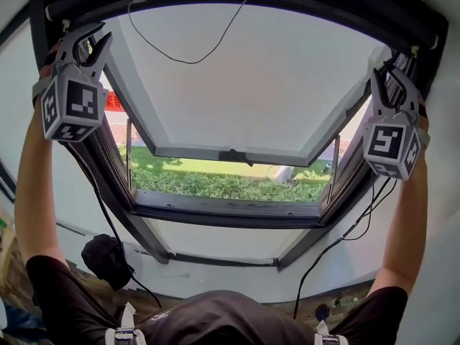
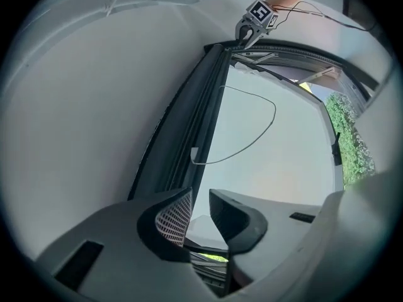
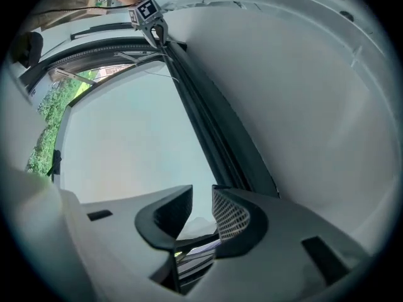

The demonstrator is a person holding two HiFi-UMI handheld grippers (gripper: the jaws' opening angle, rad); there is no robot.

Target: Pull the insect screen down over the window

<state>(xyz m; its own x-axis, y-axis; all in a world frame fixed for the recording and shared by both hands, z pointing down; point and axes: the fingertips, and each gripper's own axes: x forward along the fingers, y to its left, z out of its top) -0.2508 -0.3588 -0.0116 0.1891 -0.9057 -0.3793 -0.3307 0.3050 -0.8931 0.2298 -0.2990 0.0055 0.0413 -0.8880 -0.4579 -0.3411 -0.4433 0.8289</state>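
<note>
**Hazards (judged from present setup)**

1. Uneven pull. The left gripper [image 1: 99, 38] and right gripper [image 1: 385, 77] sit at opposite top corners of the window frame [image 1: 215, 218]. If one side leads, the bar prob. skews and binds in the side rails.
2. Weak hold. In each gripper view the jaws stand a narrow gap apart w/ nothing pinched between them. The dark bar [image 2: 189, 131] runs just behind the ribbed pad, not in the gap. A pull w/o a firm clamp likely slips off. A spring roller, if fitted, would snap the bar back up.
3. Snag. A thin black cord [image 1: 187, 57] hangs in a loop from the top, over the sash [image 1: 251, 92]. It could catch on a jaw or get trapped under the bar.
4. Obstruction. The sash is tilted open, w/ greenery [image 1: 223, 185] visible below it. Cannot tell if it leaves the screen's travel path free; check before pulling.

**Condition of the insect screen**

- Location: top edge of the window, inside the long dark housing [image 1: 323, 6] spanning corner to corner.
- No mesh shows over the opening, so the insect screen appears fully retracted; pull-down not yet started.
- From the right gripper view the bar [image 3: 208, 118] looks straight and slim, w/ lengthwise grooves. No handle or tab can be made out.
</note>
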